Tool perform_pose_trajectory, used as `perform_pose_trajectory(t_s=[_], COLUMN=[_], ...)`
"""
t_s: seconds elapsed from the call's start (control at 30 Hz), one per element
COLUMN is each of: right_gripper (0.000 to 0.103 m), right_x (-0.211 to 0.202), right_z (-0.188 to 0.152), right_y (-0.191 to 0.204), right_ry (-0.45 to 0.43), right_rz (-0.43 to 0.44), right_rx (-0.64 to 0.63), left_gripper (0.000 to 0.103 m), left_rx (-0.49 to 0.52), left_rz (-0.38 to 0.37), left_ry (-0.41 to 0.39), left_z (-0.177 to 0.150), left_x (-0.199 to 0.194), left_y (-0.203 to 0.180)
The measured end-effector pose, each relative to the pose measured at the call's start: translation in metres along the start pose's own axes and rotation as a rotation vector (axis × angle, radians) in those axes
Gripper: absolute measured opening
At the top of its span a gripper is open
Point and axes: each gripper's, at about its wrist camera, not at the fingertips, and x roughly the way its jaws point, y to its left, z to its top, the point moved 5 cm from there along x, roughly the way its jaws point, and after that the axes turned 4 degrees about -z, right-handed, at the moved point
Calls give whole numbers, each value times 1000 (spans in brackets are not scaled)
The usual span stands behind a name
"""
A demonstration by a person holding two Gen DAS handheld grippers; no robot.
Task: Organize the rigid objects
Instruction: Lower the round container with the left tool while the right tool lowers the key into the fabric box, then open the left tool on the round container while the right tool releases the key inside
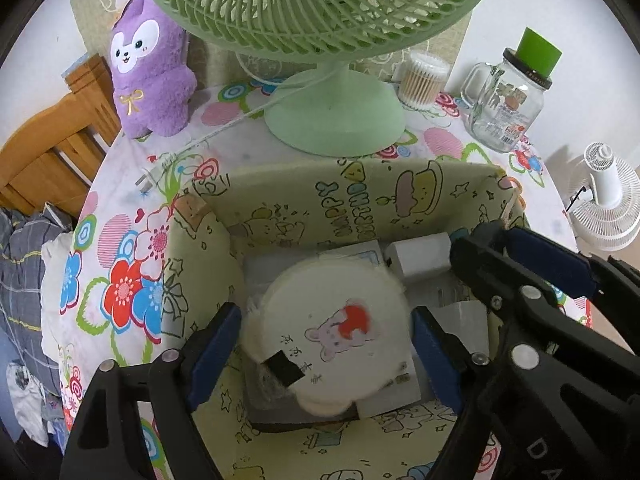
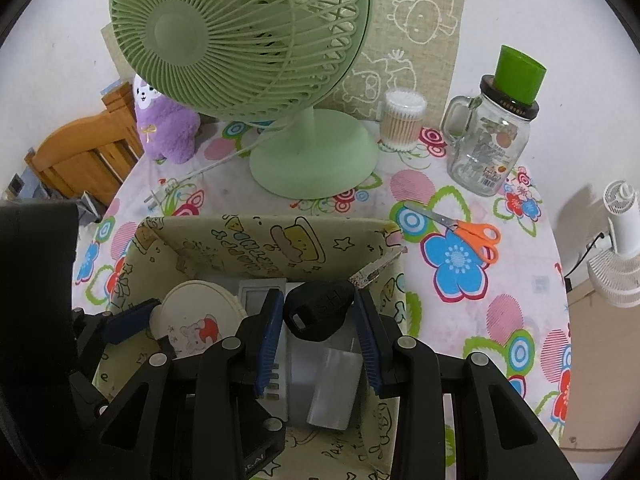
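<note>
Crowding marks the pale yellow cartoon-printed cardboard box [image 1: 360, 196], already holding flat grey and white items. The left gripper [image 1: 326, 352] stands spread around the round cream disc with a bear sticker [image 1: 332, 332], pads apparently clear; it may settle tilted. The right gripper [image 2: 318, 320] pinches a small black plastic piece [image 2: 316, 312], which could land on the disc.

One green desk fan [image 2: 240, 40], one white fan [image 2: 620, 248], one purple plush toy [image 1: 150, 68], one glass mug jar [image 2: 488, 140], one pair of orange scissors [image 2: 464, 230], one cotton swab tub [image 2: 402, 118]
</note>
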Motion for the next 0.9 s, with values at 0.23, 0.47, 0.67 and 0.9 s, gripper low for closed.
perform_pose_trajectory(t_s=[0.23, 0.47, 0.67, 0.9], right_gripper=[36, 36, 54, 70], right_x=[3, 3, -6, -22], right_z=[1, 2, 1, 0], right_y=[2, 5, 2, -5], right_ry=[7, 24, 14, -22], right_rz=[29, 62, 42, 24], right_rx=[18, 32, 35, 41], left_gripper=[96, 96, 98, 101], left_rx=[6, -3, 13, 31], left_rz=[-10, -27, -26, -41], left_ry=[-6, -1, -11, -28], left_z=[0, 0, -2, -3], left_x=[-6, -11, -18, -33], left_y=[0, 0, -3, -9])
